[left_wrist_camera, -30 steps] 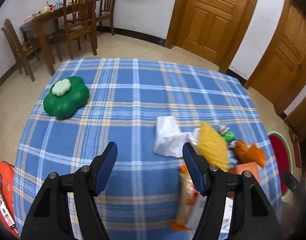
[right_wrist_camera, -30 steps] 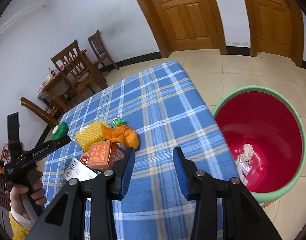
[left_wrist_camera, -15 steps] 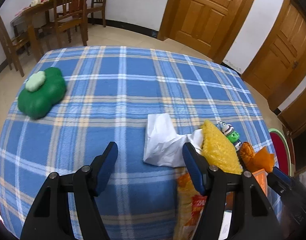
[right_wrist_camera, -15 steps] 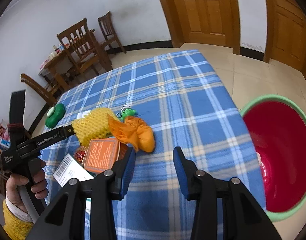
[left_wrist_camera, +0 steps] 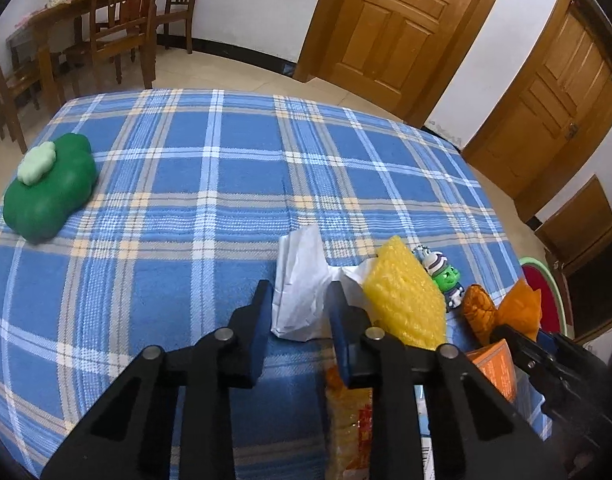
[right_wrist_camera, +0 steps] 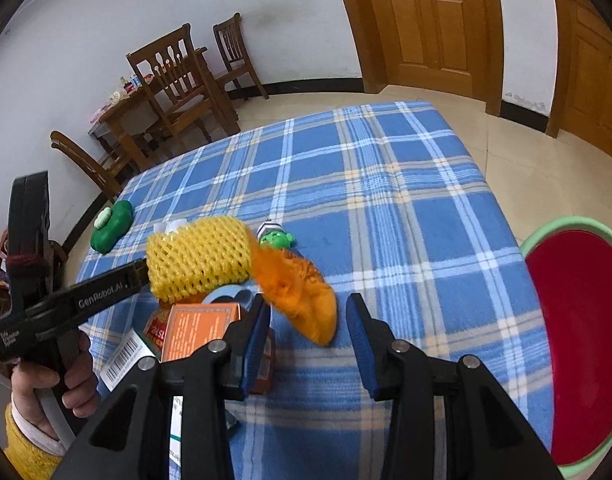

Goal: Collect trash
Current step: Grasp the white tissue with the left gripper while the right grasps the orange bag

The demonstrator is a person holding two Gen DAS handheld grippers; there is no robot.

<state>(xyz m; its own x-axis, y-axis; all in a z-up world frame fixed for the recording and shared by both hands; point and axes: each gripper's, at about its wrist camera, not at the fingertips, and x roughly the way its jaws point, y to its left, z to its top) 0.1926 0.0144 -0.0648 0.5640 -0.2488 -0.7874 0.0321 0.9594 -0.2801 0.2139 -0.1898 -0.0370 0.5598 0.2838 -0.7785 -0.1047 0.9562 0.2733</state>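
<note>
Your left claw (left_wrist_camera: pixel 298 308) is closing on the crumpled white tissue (left_wrist_camera: pixel 302 284) between its pads on the blue plaid desk (left_wrist_camera: pixel 226 168). Your right claw (right_wrist_camera: pixel 307 328) hangs released beside the orange peel (right_wrist_camera: pixel 302 300). Only the right view shows inside the green-rimmed red bin (right_wrist_camera: pixel 577 320); its contents are unclear.

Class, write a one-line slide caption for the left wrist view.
Left gripper closing on a white tissue beside yellow foam net on the plaid tablecloth.
</note>
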